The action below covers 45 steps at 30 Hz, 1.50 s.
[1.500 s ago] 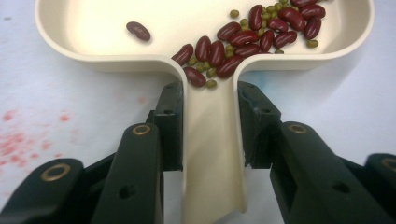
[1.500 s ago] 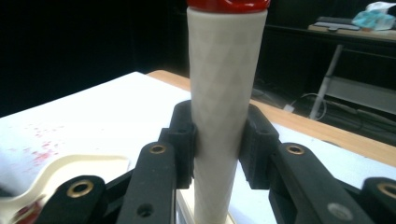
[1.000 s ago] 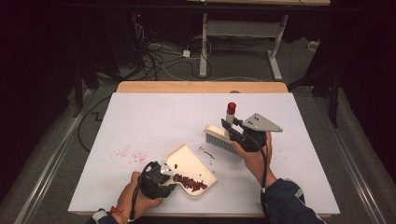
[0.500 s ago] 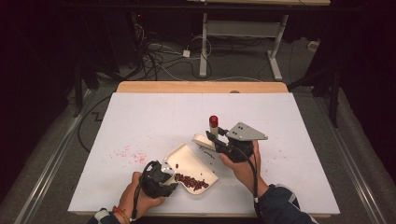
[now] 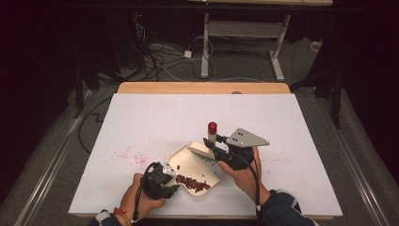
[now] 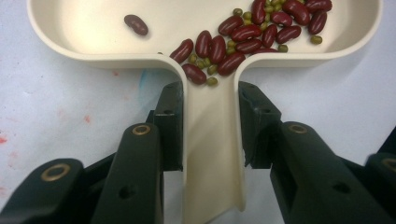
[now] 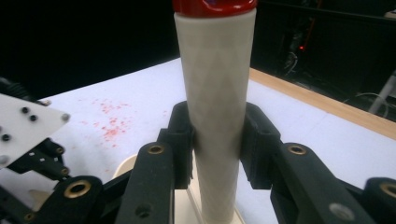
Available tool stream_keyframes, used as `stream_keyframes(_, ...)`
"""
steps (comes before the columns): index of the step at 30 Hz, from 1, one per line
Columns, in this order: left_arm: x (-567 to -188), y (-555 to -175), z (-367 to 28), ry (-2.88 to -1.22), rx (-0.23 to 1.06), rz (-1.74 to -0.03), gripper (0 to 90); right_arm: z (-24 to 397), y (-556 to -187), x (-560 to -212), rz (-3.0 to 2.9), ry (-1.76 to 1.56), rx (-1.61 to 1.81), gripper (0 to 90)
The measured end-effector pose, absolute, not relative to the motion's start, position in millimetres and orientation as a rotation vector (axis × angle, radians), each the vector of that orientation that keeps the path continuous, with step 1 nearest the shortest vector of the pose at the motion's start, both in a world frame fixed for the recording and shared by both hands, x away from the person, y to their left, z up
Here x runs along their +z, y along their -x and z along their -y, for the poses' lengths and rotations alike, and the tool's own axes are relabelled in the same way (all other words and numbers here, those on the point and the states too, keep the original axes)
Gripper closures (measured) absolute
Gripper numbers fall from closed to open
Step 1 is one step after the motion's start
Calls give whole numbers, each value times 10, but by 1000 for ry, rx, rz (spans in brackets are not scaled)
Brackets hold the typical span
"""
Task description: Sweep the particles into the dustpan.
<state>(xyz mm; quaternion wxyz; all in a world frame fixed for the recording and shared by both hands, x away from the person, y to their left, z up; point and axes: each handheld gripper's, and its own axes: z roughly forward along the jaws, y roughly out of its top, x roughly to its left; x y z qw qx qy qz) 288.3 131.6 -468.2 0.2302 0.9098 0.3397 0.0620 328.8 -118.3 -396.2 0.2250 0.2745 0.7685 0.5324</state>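
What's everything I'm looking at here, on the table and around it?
dustpan: one, cream, near table edge, handle in left tongs
red beans: many, dark red, in the dustpan
green beans: several, small, among the red beans
brush: one, cream handle with red cap, upright in right tongs, over the dustpan
red specks: scattered, left on the table
table: one, white top, wooden far edge
cables: several, floor behind the table
left tongs: black, shut on dustpan handle
right tongs: black, shut on brush handle
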Motion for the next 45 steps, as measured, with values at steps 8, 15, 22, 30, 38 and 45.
stream_keyframes(8, -4683, -2887, -1324, -2496, 165, -935, 637, 1137, -3225, -3948, -2132, -735, 1533, 696)
stream_keyframes(15, -4681, -2886, -1324, -2496, 165, -935, 637, 1132, -3203, -3929, -2142, -714, 1544, 696)
stream_keyframes(22, -4682, -2891, -1329, -2498, 163, -929, 637, 1270, -3250, -3834, -2072, -733, 1544, 697)
stream_keyframes(30, -4670, -2888, -1333, -2508, 165, -924, 637, 1380, -3367, -3824, -1978, -759, 1497, 697)
stream_keyframes(38, -4638, -2857, -1394, -2492, 167, -939, 638, 1257, -3538, -3959, -1974, -756, 1419, 697)
stream_keyframes(45, -4647, -2853, -1457, -2480, 175, -969, 638, 1057, -3522, -3982, -2110, -679, 1431, 695)
